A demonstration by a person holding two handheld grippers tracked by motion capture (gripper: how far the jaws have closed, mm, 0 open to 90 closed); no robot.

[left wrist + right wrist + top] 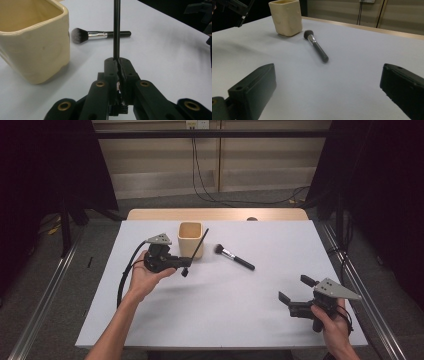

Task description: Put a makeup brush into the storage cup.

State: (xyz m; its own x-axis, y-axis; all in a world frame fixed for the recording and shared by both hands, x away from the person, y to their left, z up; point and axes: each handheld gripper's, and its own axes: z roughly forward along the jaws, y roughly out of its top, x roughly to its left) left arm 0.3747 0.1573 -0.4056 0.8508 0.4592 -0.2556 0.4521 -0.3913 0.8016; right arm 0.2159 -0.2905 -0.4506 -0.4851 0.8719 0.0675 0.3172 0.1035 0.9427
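Note:
My left gripper (185,269) is shut on the lower end of a thin black stick (199,246), held off the table. The stick slants up and to the right across the front of a cream square cup (190,239). In the left gripper view the stick (116,30) rises straight from the closed jaws (118,62), with the cup (35,47) at the left. A black-handled makeup brush (234,257) lies flat on the table to the right of the cup, bristles toward it. My right gripper (295,289) stands open near the front right corner, nothing between its fingers (253,87).
The white table top (220,305) has a wooden strip (215,214) along its far edge. Metal rails run along the floor on both sides. In the right gripper view the brush (317,47) and the cup (285,17) lie ahead, toward the left.

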